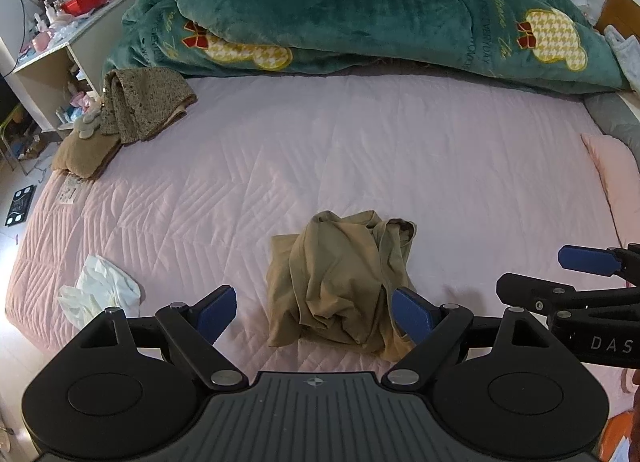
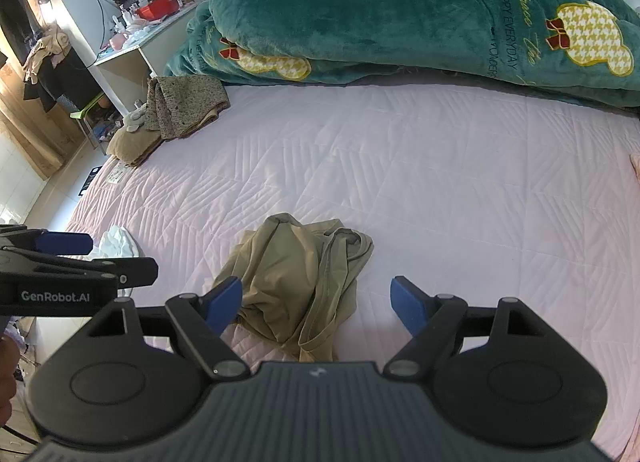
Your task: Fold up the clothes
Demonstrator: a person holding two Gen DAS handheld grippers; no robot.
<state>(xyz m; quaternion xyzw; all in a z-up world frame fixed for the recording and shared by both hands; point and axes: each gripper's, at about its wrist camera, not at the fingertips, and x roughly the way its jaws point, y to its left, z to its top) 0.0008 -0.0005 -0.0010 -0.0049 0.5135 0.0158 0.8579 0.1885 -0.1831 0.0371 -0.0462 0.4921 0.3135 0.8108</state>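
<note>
A crumpled tan garment [image 1: 340,282] lies in a heap on the pink quilted bed [image 1: 320,150], near its front edge. My left gripper [image 1: 316,312] hovers above the heap's near side, jaws wide apart, nothing pressed between the blue pads [image 1: 218,310]. In the right wrist view the same tan garment [image 2: 296,282] sits just left of centre. My right gripper [image 2: 318,304] stands open over its near edge, holding nothing. Each gripper shows at the side of the other's view: the right gripper [image 1: 592,266] and the left gripper [image 2: 68,246].
A crumpled white cloth [image 1: 102,290] lies at the bed's front left. Folded speckled brown clothes [image 1: 140,106] sit on a tan stack [image 1: 86,154] at the far left. A bulky green blanket [image 1: 380,10] fills the back. A cluttered shelf [image 1: 60,46] stands left of the bed.
</note>
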